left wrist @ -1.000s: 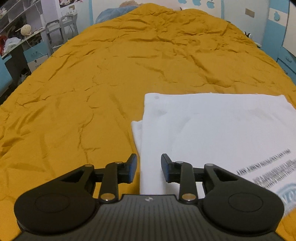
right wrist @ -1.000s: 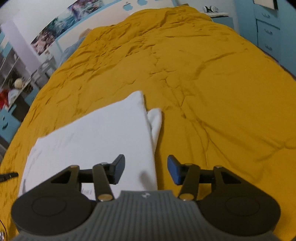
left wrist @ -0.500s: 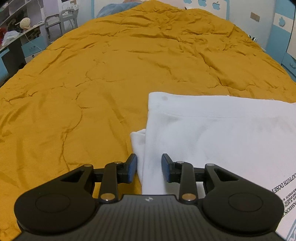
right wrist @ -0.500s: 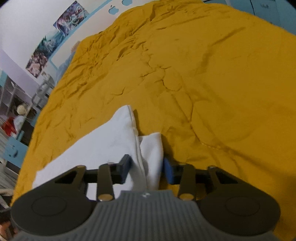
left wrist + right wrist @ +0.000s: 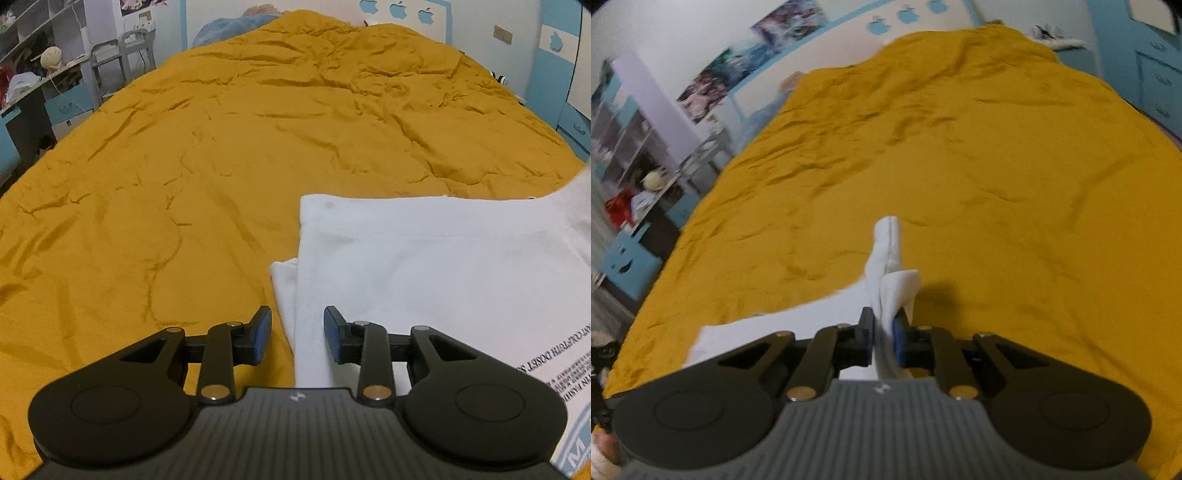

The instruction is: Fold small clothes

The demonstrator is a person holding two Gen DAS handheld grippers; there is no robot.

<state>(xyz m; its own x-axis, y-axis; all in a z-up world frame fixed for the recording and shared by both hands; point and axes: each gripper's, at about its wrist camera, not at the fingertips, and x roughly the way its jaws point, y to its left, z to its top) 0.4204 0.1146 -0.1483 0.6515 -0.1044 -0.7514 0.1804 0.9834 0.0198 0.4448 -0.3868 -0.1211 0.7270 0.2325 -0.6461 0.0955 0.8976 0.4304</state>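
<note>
A white T-shirt (image 5: pixel 424 266) with printed text lies partly folded on the orange bedspread (image 5: pixel 184 184). In the left wrist view my left gripper (image 5: pixel 297 334) is open, its fingers straddling the shirt's left folded edge, with a sleeve tab sticking out beside it. In the right wrist view my right gripper (image 5: pixel 883 334) is shut on the shirt's right edge (image 5: pixel 886 269) and holds that edge lifted off the bed, the cloth standing up between the pads. The rest of the shirt (image 5: pixel 783 325) trails down to the left.
The orange bedspread (image 5: pixel 997 184) stretches far ahead and to both sides. A desk and shelves (image 5: pixel 33 85) stand left of the bed. Blue drawers (image 5: pixel 1156 85) stand at the right.
My right gripper has closed on the shirt's right edge and lifted it off the bed. My left gripper has stayed open at the left edge, moving slightly.
</note>
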